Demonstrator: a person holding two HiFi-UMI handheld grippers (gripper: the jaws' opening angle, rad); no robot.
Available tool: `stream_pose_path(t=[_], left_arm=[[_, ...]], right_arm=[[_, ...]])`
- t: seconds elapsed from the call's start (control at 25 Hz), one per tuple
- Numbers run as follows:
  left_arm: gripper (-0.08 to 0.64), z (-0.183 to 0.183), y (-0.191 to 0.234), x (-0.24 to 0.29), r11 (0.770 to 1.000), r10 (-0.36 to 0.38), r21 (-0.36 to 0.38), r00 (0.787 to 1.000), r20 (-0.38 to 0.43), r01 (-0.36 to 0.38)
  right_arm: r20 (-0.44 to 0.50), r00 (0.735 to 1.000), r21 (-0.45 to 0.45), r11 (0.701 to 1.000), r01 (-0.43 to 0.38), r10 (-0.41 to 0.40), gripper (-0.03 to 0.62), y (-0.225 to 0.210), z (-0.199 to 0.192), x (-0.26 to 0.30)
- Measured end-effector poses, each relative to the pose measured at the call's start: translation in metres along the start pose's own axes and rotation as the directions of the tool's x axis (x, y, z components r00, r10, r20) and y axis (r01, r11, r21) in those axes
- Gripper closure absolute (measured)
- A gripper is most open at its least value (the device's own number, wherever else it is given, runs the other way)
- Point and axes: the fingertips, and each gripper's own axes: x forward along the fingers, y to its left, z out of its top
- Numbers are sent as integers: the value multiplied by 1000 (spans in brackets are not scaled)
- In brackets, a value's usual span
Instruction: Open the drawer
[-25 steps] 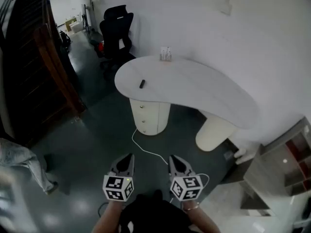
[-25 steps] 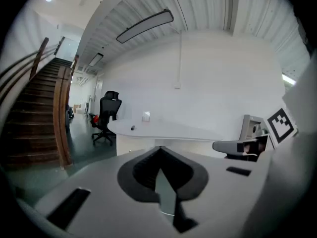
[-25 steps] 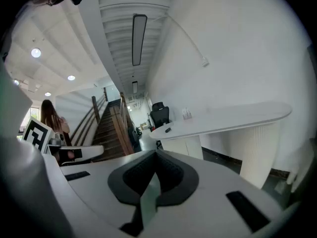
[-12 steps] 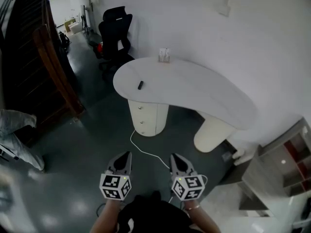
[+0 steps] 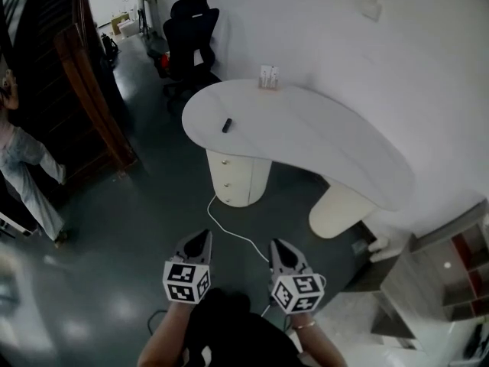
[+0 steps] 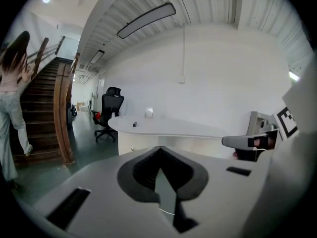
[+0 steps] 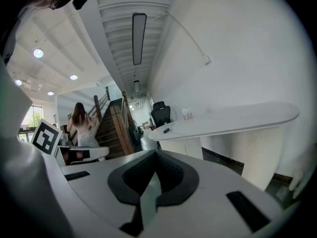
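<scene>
The left tool (image 5: 200, 237) and right tool (image 5: 276, 245) are hovering closed and empty over the floor (image 5: 137, 228), well apart from the drawers (image 5: 228, 178) sitting under the tabletop (image 5: 306, 132).

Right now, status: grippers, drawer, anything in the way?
Left gripper, right gripper shut, empty, short of the desk. Pedestal drawers closed, untouched. White cable on floor ahead.

Black office chair (image 5: 189, 33) parked behind the white worktop (image 5: 328, 147), small dark thing (image 5: 226, 125) lying on it. White cable (image 5: 229, 233) snakes across the dark floor (image 5: 137, 228), wooden staircase (image 5: 88, 90) off left, a person (image 5: 27, 174) beside it.
</scene>
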Motion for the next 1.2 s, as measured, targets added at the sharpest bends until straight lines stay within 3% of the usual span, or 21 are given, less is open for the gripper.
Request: stream_pose_path(t=[0.32,0.84,1.2], left_arm=[[554,-19,19,45,1000,-7,-23,997,-76,5],[549,-30,105,168,996,-47,-88,984,-171,32],[471,-58,151,240,992,-48,-128,969,-241,17]], right_arm=[[-61,998,9,1000,1,-1,589,-8,-10,42],[-183,983,-33,999,25,-31,589,-16,2,168],[-288,958,-82,996,-19,-6,589,-22,-13,239]])
